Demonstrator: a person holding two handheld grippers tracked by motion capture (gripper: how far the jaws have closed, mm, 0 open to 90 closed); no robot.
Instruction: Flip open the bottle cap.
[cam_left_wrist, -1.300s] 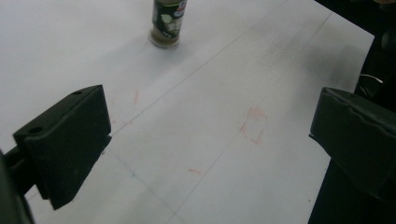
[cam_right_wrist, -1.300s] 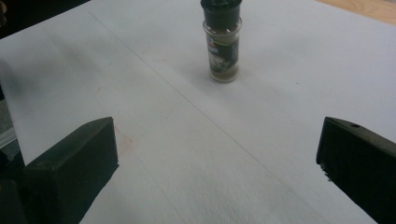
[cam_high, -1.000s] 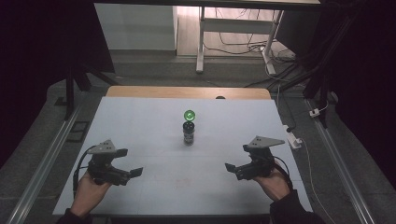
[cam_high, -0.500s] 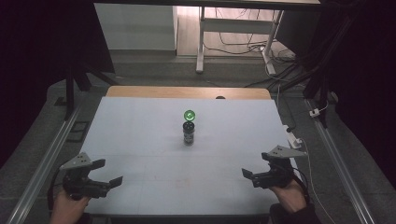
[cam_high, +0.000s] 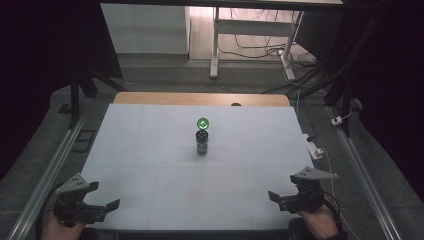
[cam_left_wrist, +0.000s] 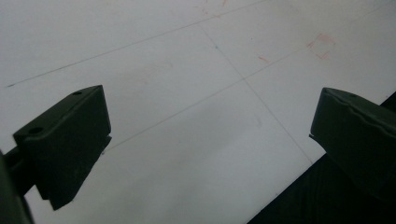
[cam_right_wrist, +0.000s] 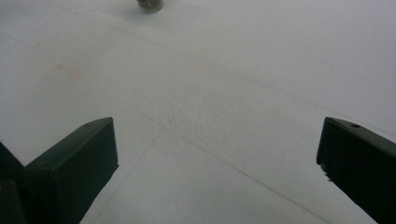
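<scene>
In my right gripper view, the bottle (cam_right_wrist: 150, 4) is cut off by the top edge, so I see just its bottom. From high up, its label is too small to read. Both hands (cam_high: 60, 231) are cut off at the bottom edge.

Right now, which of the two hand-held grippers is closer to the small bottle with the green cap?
The right hand-held gripper is somewhat closer to the bottle. The left hand-held gripper sits farther out, at the table's near left corner.
</scene>
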